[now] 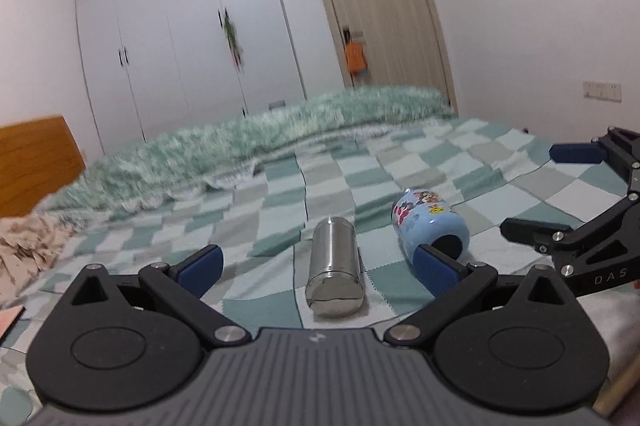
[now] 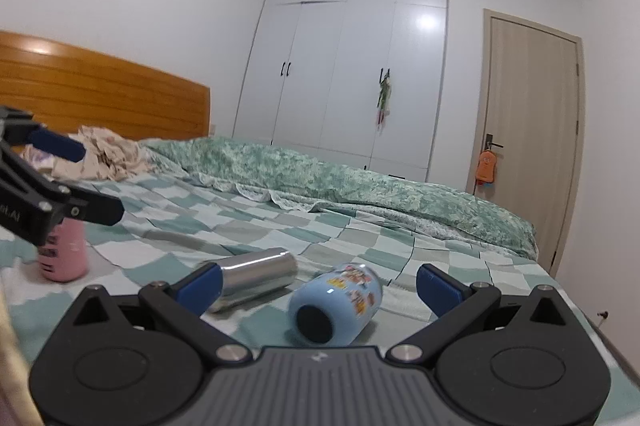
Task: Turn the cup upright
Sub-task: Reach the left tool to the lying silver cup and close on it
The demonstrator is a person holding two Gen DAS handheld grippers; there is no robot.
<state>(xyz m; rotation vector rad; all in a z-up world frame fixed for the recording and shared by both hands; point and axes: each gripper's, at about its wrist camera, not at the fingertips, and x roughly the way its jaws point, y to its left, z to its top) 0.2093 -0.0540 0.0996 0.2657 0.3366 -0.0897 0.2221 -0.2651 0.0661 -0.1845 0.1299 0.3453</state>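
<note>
While both tongs (image 1: 318,266) (image 2: 318,284) gape empty, the blue cup (image 2: 336,300) lies sideways, mouth toward them.

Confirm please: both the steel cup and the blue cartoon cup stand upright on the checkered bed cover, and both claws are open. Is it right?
Not quite. The steel cup and blue cartoon cup lie on their sides, as the right wrist view shows. They are on the checkered bed cover, and the left claw and right claw are open.

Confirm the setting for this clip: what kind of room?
A bedroom in a home, most likely. The cups lie on a bed with a checked bedspread and a wooden headboard, and a white built-in wardrobe stands beside a door.
</note>
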